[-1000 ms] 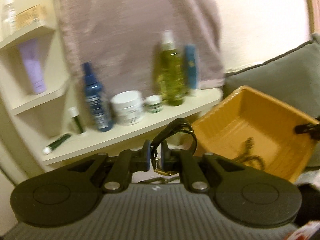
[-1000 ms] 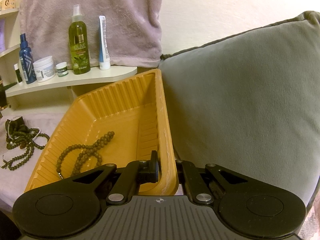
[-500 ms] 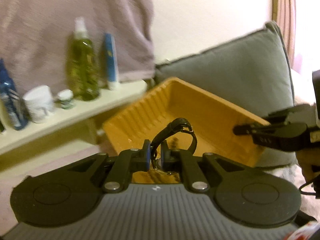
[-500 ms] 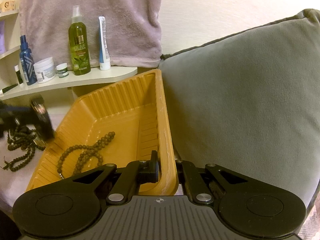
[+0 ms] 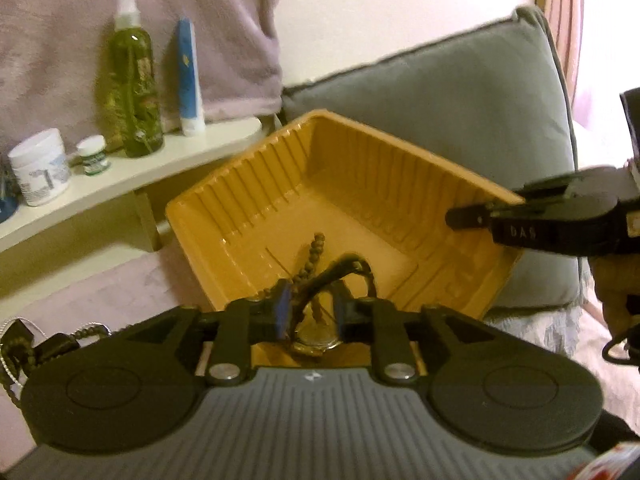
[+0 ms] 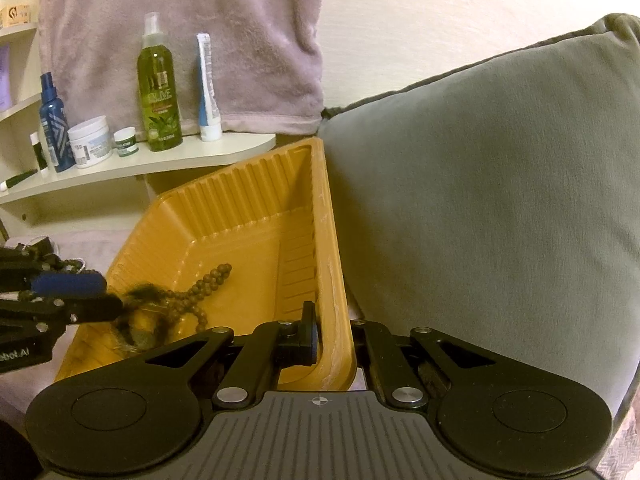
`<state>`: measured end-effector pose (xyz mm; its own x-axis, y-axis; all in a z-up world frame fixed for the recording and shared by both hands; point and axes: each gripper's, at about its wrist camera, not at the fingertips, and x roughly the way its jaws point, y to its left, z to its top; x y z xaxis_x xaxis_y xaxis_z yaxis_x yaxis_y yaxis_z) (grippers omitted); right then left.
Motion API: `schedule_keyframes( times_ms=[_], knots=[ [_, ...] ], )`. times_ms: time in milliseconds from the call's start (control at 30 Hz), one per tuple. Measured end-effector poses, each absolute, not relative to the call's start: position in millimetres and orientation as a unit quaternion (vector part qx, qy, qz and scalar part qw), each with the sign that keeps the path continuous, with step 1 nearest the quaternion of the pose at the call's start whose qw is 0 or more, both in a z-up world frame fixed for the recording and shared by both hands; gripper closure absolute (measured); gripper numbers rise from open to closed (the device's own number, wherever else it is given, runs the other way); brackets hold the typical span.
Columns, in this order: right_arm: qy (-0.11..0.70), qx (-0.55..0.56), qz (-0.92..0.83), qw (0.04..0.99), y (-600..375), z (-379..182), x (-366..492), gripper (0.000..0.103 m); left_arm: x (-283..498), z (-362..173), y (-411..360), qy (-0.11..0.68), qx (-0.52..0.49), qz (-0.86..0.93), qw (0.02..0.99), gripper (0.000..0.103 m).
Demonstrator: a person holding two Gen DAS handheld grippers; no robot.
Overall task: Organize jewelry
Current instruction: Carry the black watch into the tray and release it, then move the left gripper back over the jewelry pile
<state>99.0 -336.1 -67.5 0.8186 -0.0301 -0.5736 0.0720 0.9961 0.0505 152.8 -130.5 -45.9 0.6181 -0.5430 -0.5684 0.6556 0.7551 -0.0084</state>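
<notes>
Orange tray (image 6: 248,216) rim clamped by right gripper (image 6: 334,344) as steadying while left gripper (image 5: 310,312) jaws open, dropping watch (image 5: 316,340) in

Watch (image 5: 316,340) face partly hidden behind the left gripper (image 5: 310,312). Watch blurred in the right wrist view. Bead pile (image 5: 12,344) cut off at the frame edge.
</notes>
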Motion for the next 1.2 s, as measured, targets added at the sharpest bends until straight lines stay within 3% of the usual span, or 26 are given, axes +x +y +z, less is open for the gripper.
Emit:
schedule_keyframes(
  times_ms=[333, 767, 1200],
  knots=[
    [0.299, 0.034, -0.025, 0.953, -336.6, -67.5, 98.4, 0.099, 144.7, -30.6, -59.8, 0.250, 0.056, -0.244, 0.935, 0.078],
    [0.302, 0.029, -0.025, 0.953, -335.6, -67.9, 99.4, 0.099, 135.4, -55.9, 54.4, 0.271, 0.028, -0.061, 0.960, 0.071],
    [0.308, 0.021, -0.027, 0.951, -335.8, -71.6, 101.8, 0.099, 132.7, -98.6, 35.9, 0.310, 0.030, -0.095, 0.946, 0.071]
  ],
)
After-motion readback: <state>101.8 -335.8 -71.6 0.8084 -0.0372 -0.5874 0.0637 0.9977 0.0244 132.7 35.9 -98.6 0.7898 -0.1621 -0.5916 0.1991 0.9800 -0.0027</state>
